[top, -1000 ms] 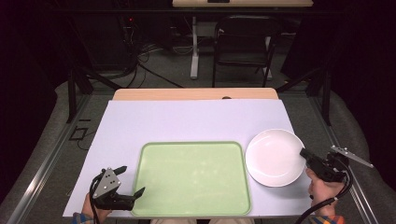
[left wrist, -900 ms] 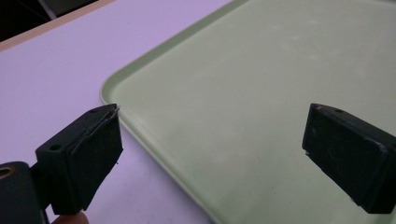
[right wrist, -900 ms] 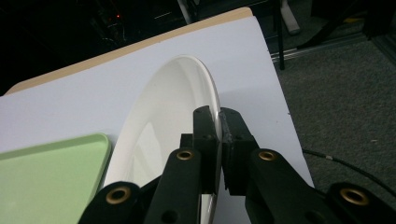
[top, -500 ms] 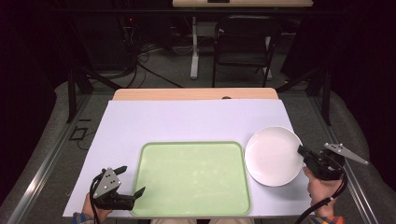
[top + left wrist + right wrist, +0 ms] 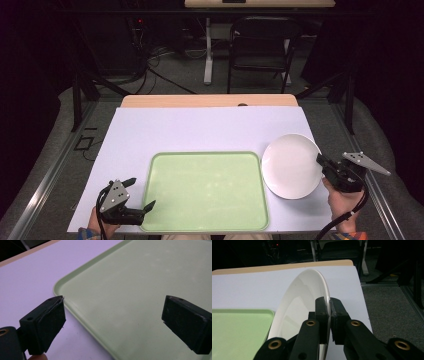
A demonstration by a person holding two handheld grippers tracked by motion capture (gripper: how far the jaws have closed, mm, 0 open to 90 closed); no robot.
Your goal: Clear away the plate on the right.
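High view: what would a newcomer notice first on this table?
First, the white plate at the right, pinched by its rim in the right gripper and tilted, with its edge over the tray's right rim. Next, the large pale green tray in the middle front, empty, with the left gripper open at its left edge.

L claw [image 5: 139, 195] open, R claw [image 5: 321, 160] clamped
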